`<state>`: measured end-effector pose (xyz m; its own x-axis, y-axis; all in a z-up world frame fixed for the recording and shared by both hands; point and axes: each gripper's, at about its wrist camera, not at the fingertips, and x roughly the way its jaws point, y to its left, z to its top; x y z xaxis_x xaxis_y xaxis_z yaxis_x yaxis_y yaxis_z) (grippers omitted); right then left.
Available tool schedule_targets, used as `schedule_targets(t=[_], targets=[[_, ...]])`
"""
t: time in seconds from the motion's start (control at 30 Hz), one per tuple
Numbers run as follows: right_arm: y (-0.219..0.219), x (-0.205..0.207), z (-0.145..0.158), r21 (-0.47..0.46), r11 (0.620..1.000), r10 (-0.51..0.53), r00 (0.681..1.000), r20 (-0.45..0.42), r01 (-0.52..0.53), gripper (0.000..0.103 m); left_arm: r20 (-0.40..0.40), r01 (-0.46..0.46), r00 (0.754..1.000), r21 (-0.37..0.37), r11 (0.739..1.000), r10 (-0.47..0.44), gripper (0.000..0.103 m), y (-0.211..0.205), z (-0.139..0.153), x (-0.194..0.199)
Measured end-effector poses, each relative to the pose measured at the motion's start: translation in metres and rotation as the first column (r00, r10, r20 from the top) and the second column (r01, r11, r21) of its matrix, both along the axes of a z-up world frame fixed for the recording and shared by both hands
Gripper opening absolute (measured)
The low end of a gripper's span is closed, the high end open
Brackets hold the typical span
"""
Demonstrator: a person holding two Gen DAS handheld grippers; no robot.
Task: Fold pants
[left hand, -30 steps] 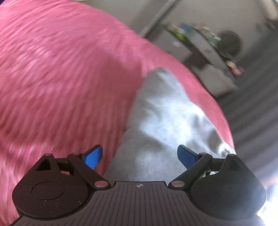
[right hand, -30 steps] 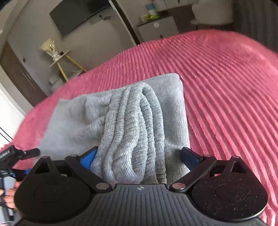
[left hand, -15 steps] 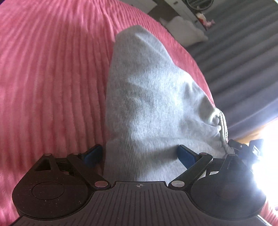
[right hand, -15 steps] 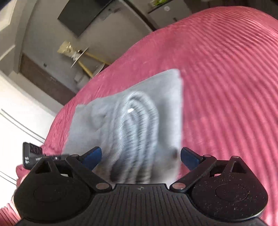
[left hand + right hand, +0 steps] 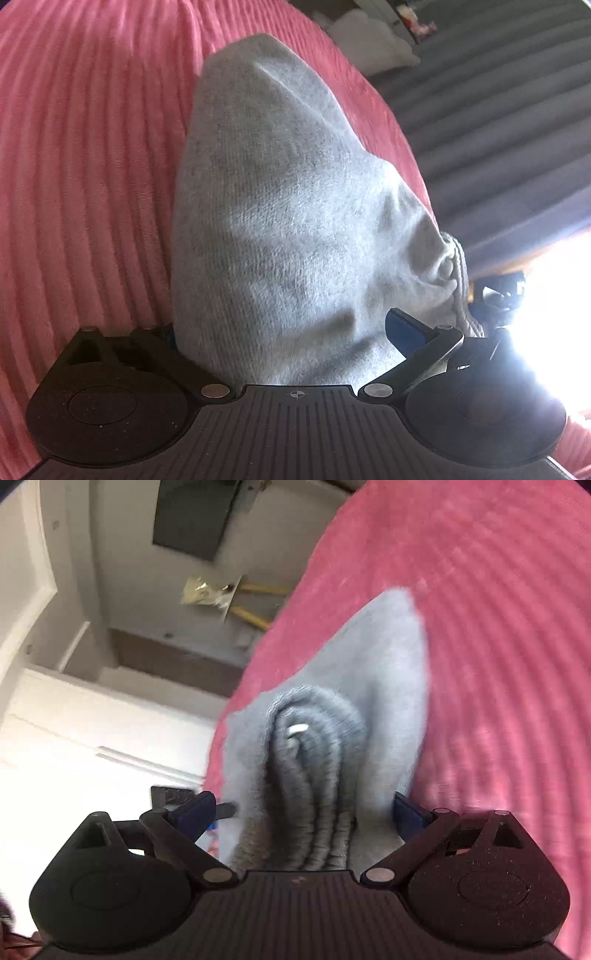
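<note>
Pants (image 5: pixel 280 206) on bedspread (image 5: pixel 85 177) — a tool at each end

Pants (image 5: pixel 295 229): soft grey fleecy knit, ribbed waistband (image 5: pixel 317 775); bedspread (image 5: pixel 92 166): pink ribbed plush cloth; grippers (image 5: pixel 284 328) (image 5: pixel 303 810): matt black speckled plastic, blue pads (image 5: pixel 406 812).
</note>
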<state>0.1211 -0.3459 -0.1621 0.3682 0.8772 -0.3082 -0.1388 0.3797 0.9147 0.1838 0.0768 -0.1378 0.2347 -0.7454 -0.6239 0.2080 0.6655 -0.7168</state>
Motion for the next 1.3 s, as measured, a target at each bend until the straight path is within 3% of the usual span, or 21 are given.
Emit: schedule_targets(t=[0.17,0.3,0.47,0.57,0.67,0.7,0.73,0.8,0.83,0.9,1.1,1.3], targets=[[0.026,0.018,0.001,-0.057,0.993,0.106,0.994,0.007,-0.105,0.098,-0.011,0.062,0.998,0.035,0.997,-0.061,0.103,-0.016,-0.001,0.005],[0.047,0.016,0.009,-0.185,0.968,0.175,0.984,0.023,-0.168,0.098,0.012,0.088,0.996,0.093,0.992,-0.09,0.103,-0.033,-0.001,0.007],[0.068,0.013,0.015,-0.302,0.948,0.117,0.992,0.035,-0.101,0.098,0.036,0.066,0.997,0.117,0.991,-0.071,0.103,-0.042,0.002,0.001],[0.074,0.01,0.015,-0.326,0.943,0.091,0.995,0.044,-0.072,0.098,0.029,-0.001,1.0,0.059,0.998,-0.001,0.103,-0.03,-0.001,-0.002],[0.084,0.013,0.016,-0.322,0.946,0.028,1.0,-0.012,-0.031,0.098,-0.008,-0.115,0.993,-0.031,0.993,0.115,0.103,-0.017,-0.005,-0.008],[0.087,0.012,0.018,-0.338,0.941,0.003,1.0,-0.02,-0.01,0.097,-0.009,-0.142,0.99,-0.02,0.99,0.142,0.102,-0.019,-0.003,-0.01],[0.092,0.009,0.023,-0.369,0.929,-0.014,1.0,-0.012,0.009,0.095,0.007,-0.147,0.989,0.028,0.989,0.147,0.098,-0.025,0.002,-0.013],[0.1,-0.001,0.034,-0.436,0.898,-0.048,0.998,0.035,0.058,0.079,0.122,-0.103,0.989,0.191,0.976,0.081,0.074,-0.046,0.018,-0.024],[0.104,-0.008,0.04,-0.456,0.887,-0.049,0.996,0.074,0.077,0.076,0.17,-0.088,0.984,0.248,0.965,0.046,0.068,-0.056,0.027,-0.03],[0.11,-0.02,0.051,-0.48,0.871,-0.038,0.99,0.138,0.1,0.067,0.184,-0.107,0.981,0.265,0.958,0.059,0.052,-0.062,0.037,-0.036],[0.128,-0.036,0.085,-0.521,0.841,-0.03,0.973,0.227,0.148,0.054,0.225,-0.175,0.967,0.239,0.955,0.121,0.028,-0.049,0.061,-0.049],[0.138,-0.042,0.116,-0.543,0.826,0.006,0.961,0.278,0.152,0.051,0.255,-0.196,0.957,0.223,0.955,0.137,0.026,-0.04,0.078,-0.061]])
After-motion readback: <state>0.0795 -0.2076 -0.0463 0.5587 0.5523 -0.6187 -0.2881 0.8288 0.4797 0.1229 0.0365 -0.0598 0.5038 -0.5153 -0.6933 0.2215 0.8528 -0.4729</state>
